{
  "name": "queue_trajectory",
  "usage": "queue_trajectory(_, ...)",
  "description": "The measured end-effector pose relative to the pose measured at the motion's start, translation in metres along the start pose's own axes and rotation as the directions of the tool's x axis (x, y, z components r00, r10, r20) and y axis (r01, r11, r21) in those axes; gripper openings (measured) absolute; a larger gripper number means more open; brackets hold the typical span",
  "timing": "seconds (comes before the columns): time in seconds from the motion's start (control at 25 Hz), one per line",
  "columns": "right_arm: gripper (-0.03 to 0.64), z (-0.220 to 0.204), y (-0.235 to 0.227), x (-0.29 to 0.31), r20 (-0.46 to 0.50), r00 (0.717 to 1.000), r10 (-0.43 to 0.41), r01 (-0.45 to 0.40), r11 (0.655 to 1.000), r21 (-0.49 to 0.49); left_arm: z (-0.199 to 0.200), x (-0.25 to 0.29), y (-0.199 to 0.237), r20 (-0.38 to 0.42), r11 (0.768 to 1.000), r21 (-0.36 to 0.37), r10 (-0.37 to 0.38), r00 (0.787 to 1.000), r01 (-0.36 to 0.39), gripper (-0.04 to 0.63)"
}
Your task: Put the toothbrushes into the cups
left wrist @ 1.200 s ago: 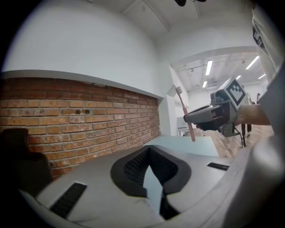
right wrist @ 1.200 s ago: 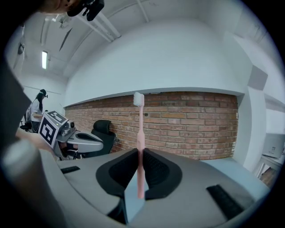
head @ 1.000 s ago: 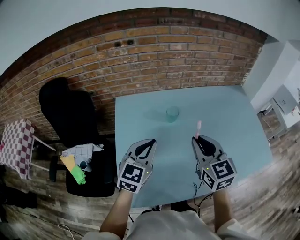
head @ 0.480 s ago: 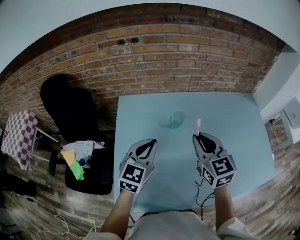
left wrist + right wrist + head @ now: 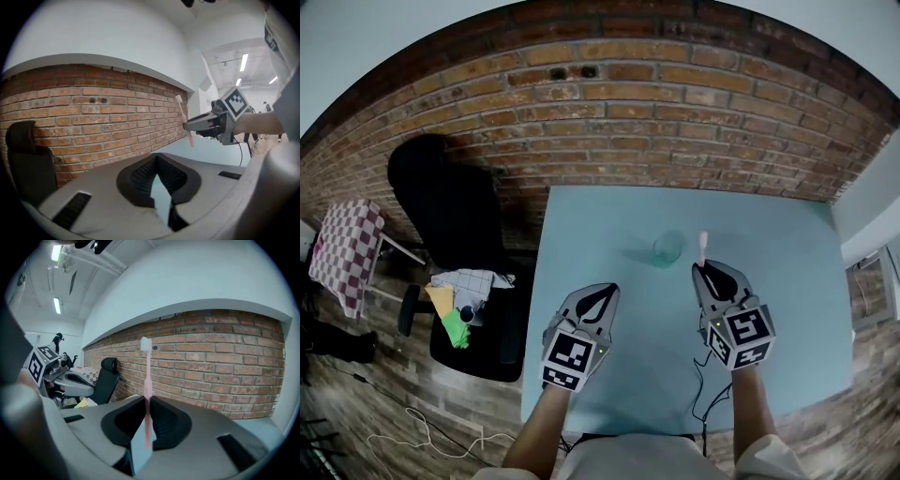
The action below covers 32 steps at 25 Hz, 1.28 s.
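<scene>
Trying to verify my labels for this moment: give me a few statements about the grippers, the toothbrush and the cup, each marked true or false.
1. The right gripper holds a pink toothbrush upright, bristles at the top. True.
2. The toothbrush is already in the cup. False: it is clamped in the right gripper, and the cup stands apart from it.
3. The left gripper holds a second toothbrush. False: its jaws are together with nothing between them.
4. The cup stands upright on the light blue table. True.
</scene>
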State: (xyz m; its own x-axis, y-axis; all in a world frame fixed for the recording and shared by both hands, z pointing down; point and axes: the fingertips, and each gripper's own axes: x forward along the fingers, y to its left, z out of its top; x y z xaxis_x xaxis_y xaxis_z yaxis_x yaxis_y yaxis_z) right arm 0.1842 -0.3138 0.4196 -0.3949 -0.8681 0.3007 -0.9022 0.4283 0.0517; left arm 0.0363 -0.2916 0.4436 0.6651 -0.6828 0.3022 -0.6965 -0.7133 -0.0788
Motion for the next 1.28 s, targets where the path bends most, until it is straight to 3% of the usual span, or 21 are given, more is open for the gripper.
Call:
queue_trajectory(0.84, 0.057, -0.049, -0.021, 0.114, -0.057, 0.995, 0.081, -0.084, 0.995, -0.055, -0.035, 0.035, 0.031, -0.066, 0.996, -0.066, 0.058, 0.996, -0.062, 0.008)
queue_trajectory(1.28, 0.057, -0.087, -0.023, 0.147, -0.119, 0.989, 0.084, -0.099, 0.987, -0.129, -0.053, 0.045, 0.034, -0.105, 0.996, -0.075, 0.046, 0.993, -0.054, 0.008)
